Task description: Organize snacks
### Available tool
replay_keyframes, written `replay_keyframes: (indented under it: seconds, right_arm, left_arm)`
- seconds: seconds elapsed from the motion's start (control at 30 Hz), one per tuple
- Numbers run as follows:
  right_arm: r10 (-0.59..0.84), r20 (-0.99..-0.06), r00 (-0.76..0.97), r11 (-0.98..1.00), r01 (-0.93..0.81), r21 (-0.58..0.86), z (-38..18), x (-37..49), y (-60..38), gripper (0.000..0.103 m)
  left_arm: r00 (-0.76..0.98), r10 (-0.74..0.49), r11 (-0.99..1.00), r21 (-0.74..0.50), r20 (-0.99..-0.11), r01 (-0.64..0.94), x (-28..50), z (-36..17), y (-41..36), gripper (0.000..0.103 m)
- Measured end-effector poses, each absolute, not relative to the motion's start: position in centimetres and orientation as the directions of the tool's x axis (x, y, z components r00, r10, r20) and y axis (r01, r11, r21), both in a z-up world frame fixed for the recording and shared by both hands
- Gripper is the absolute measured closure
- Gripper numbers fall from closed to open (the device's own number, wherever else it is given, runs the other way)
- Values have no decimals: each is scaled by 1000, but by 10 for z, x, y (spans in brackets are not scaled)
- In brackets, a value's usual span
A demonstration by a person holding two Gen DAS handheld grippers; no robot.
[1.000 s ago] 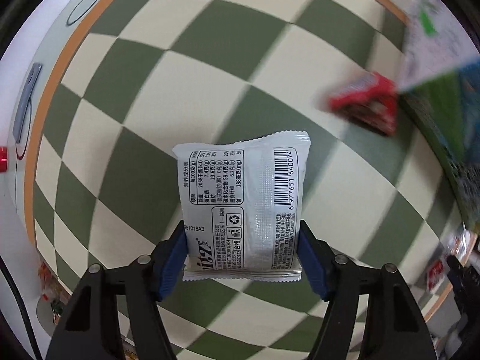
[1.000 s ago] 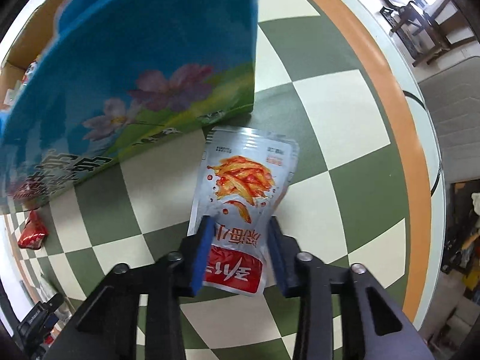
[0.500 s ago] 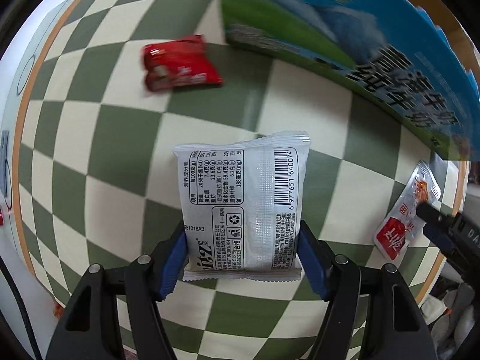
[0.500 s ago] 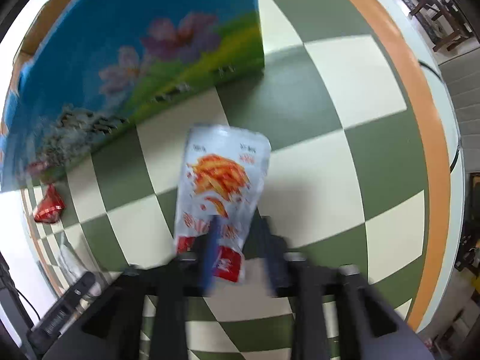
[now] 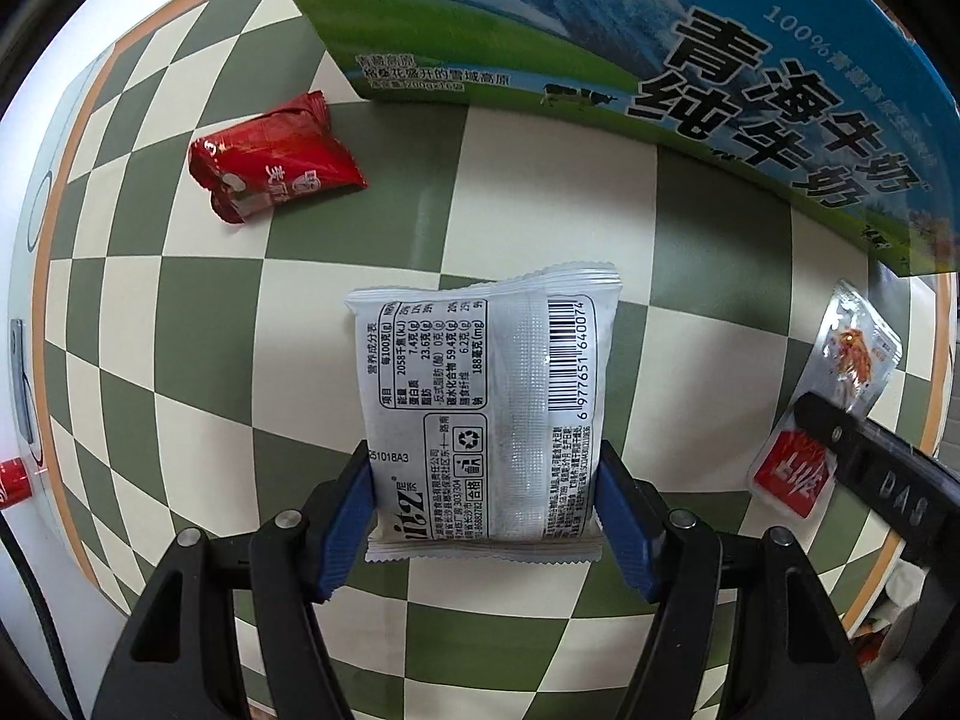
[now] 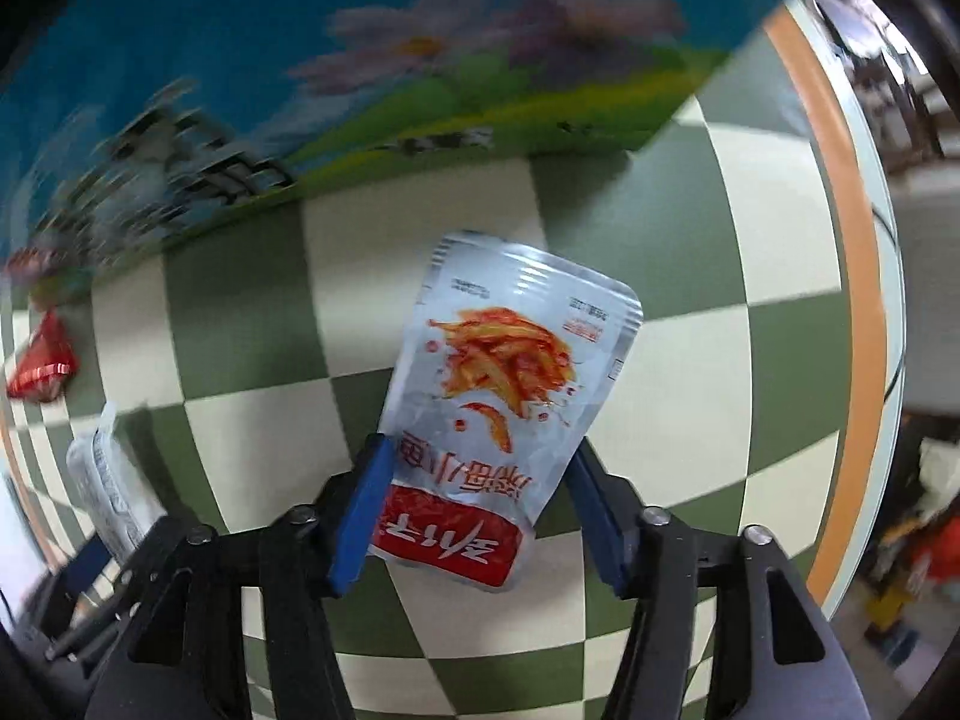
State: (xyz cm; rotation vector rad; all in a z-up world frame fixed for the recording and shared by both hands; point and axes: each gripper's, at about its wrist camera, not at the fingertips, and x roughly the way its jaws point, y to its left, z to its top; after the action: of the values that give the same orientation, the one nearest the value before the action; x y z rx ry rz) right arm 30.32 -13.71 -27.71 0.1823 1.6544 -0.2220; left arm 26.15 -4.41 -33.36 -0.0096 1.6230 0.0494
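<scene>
A silver snack packet [image 5: 486,408] with a barcode and a nutrition table hangs in my left gripper [image 5: 487,516], whose blue pads are shut on its lower sides. My right gripper [image 6: 477,510] has a silver pouch [image 6: 510,396] between its pads, printed with orange strips and a red label. The pouch sits tilted. The jaws are closing and both pads touch it. A blue and green milk carton box [image 5: 600,30] stands just ahead of both grippers. The same box [image 6: 300,60] fills the top of the right wrist view. A red snack packet [image 5: 273,165] lies on the cloth near the box's left corner.
A green and cream checked cloth [image 5: 150,330] with an orange border [image 6: 864,240] covers the table. The table's edge runs down the right of the right wrist view. The left wrist view shows the right gripper's finger [image 5: 870,468] and its pouch [image 5: 852,354] at the right. A small red item [image 5: 12,474] sits at the far left.
In the left wrist view the box swung in across the top and the red packet shifted from the right to the upper left. The right jaws widened, and the pouch now sits tilted between them.
</scene>
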Motion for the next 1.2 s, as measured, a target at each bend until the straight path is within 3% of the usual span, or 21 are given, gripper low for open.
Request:
replay_keyframes:
  seconds: [0.17,0.23,0.47,0.5,0.53,0.8,0.87,0.93,0.97,1.0,1.07,1.13,1.2]
  right_arm:
    - [0,-996,-88,990,140,-13,-275,292,-118,57]
    - [-4,-997,-76,997,81,-10,-271,282,-107,65]
    - [27,-999,-41,998,49,25,-264,264,-99,71]
    - [42,-999,-34,998,56,40,-261,264,-105,76]
    - [58,-998,-29,997,62,56,-257,263,-107,90]
    - [126,-990,-58,983,140,117,-268,258,-142,91]
    - [146,-987,-64,976,172,133,-271,262,-148,90]
    - [145,-984,-101,974,192,124,-277,270,-153,72]
    - [154,-981,-115,970,207,128,-281,274,-154,53]
    - [178,-977,-117,963,223,149,-285,277,-154,48]
    - [182,-972,-146,964,223,147,-295,285,-147,48]
    - [133,-978,-160,982,157,108,-300,291,-133,35]
    - [57,-981,-183,995,95,40,-306,295,-120,33]
  left_arm:
    - [-58,13,999,15,-998,-34,264,-331,-32,36]
    - [-60,12,1000,13,-998,-26,264,-330,-29,36]
    - [-79,14,1000,12,-997,20,259,-335,-32,36]
    - [-80,14,1000,11,-997,29,258,-335,-33,36]
    - [-80,12,999,9,-997,35,259,-334,-34,36]
    - [-88,9,999,5,-996,38,269,-337,-39,36]
    - [-96,-1,1000,-3,-995,21,267,-342,-36,36]
    - [-103,-10,1000,-10,-995,2,264,-345,-30,36]
    - [-108,-11,1000,-11,-994,-7,265,-348,-26,36]
    - [-112,-15,1000,-13,-994,-14,267,-350,-22,36]
    - [-119,-15,1000,-12,-993,-24,266,-349,-15,36]
    - [-126,1,1000,3,-992,-15,265,-354,-12,36]
    - [-103,14,1000,14,-995,5,264,-352,-13,36]
